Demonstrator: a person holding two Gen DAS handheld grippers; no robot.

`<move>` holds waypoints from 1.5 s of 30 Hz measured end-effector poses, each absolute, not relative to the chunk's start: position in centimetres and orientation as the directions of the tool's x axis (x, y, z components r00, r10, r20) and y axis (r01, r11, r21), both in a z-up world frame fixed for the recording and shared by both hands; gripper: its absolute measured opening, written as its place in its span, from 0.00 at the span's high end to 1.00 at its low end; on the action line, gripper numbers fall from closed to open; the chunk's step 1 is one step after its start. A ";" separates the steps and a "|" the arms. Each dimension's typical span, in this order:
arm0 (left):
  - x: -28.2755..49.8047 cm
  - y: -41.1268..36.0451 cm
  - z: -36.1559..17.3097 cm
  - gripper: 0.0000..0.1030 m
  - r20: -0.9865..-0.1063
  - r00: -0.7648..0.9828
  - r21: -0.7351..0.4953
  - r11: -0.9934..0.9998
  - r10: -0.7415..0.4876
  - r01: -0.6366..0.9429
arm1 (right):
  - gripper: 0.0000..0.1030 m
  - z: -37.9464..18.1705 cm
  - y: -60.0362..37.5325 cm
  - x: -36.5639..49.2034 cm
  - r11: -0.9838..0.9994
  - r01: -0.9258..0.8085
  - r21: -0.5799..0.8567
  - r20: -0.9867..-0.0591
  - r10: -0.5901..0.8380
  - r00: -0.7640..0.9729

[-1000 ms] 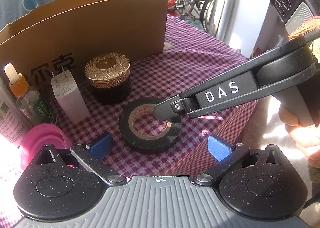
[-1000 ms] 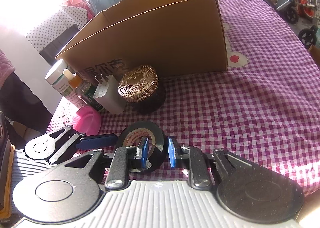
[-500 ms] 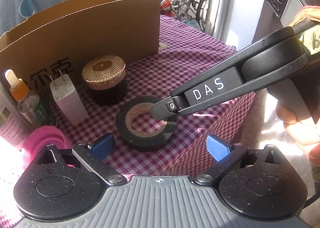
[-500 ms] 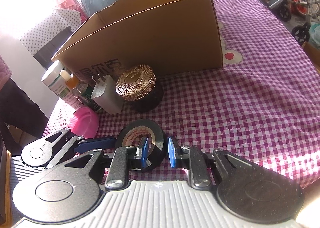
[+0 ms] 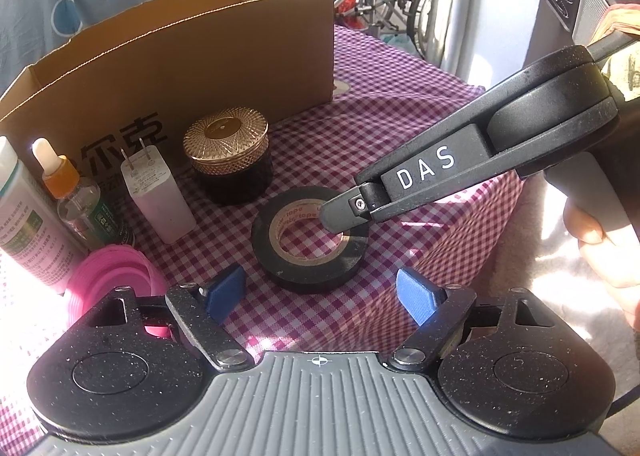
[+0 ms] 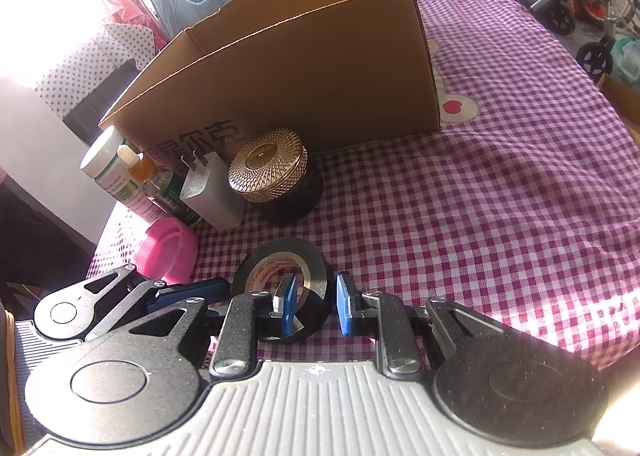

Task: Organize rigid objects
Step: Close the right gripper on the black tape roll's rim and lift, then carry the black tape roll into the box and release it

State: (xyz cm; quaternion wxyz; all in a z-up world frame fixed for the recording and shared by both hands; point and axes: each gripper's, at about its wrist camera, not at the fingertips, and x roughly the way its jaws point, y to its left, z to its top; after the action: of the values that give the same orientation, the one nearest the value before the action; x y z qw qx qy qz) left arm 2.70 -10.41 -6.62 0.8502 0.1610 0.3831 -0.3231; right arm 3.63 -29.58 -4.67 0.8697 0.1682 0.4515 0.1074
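A black tape roll (image 5: 310,236) lies on the purple checked cloth (image 5: 400,116). In the right wrist view my right gripper (image 6: 316,306) is shut on the roll's (image 6: 280,256) near wall, one blue pad inside the hole and one outside. The left wrist view shows that gripper (image 5: 338,216) reaching in from the right, its tip in the hole. My left gripper (image 5: 320,296) hovers just short of the roll, its jaws closing. Its blue pads (image 5: 226,292) stand either side of the roll's near edge and do not touch it.
An open cardboard box (image 5: 180,56) stands behind. In front of it stand a gold-lidded dark jar (image 5: 226,136), a white plug charger (image 5: 156,192), a dropper bottle (image 5: 68,192) and a white tube (image 5: 20,224). A pink cup (image 5: 116,276) lies near left. The table edge drops off at right.
My left gripper's blue pads have drawn closer together around the roll. The right gripper stays on the roll's wall, and the roll has not moved.
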 end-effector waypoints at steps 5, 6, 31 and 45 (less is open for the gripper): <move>2.7 -10.1 -6.5 0.22 -0.745 0.527 0.051 0.753 -0.409 0.656 | 0.78 -4.7 -29.5 3.6 0.923 -0.042 0.382 -0.748 0.336 0.572; 2.7 -10.0 -6.5 0.22 -0.744 0.528 0.048 0.755 -0.410 0.654 | 0.78 -4.7 -29.4 3.5 0.924 -0.046 0.379 -0.749 0.335 0.572; 4.0 -10.1 -6.7 0.35 -0.737 0.501 -0.010 0.748 -0.454 0.663 | 0.76 -4.5 -27.6 4.5 0.964 -0.157 0.215 -0.788 0.267 0.555; 3.5 -10.1 -5.6 0.37 -0.711 0.526 -0.017 0.758 -0.467 0.652 | 0.79 -3.0 -27.3 3.7 0.970 -0.152 0.192 -0.771 0.245 0.588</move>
State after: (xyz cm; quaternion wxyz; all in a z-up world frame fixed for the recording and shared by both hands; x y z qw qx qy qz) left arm 3.50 -10.12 -5.64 0.8641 0.1266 0.3639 -0.3238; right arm 3.71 -27.35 -3.04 0.8895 0.0527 0.4399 0.1116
